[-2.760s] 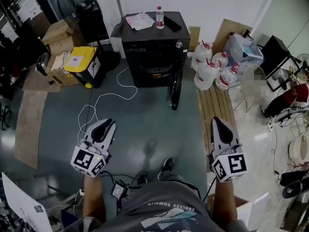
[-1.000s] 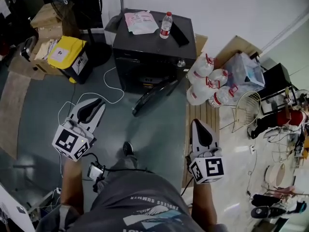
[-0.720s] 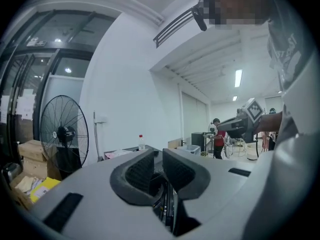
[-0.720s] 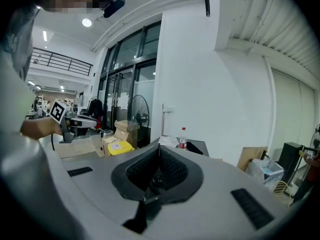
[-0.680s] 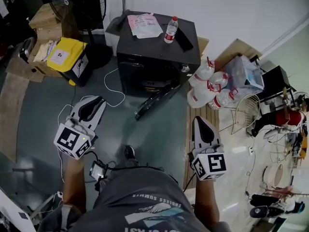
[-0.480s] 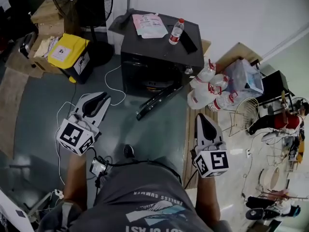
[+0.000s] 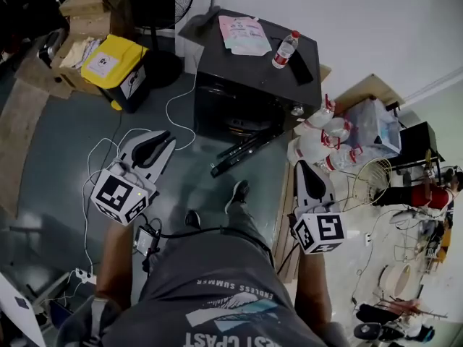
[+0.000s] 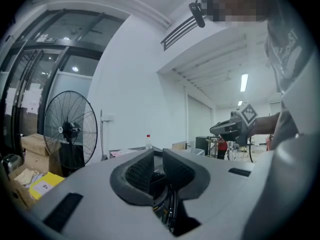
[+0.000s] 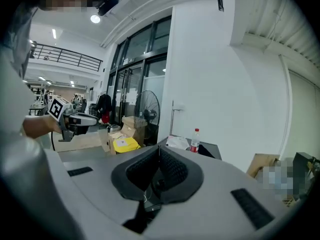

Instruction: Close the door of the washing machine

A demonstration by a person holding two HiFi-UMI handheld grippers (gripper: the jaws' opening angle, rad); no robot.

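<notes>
The washing machine's door hangs open at upper centre: rigid, hinged, probably light; push its free edge. The left gripper and right gripper are pressed together, empty.

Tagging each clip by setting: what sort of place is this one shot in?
Probably a workshop or lab storage corner, not a home laundry room: the black washing machine stands among cardboard boxes, large water jugs and a standing fan.

Water jugs, yellow box, pedestal fan
</notes>
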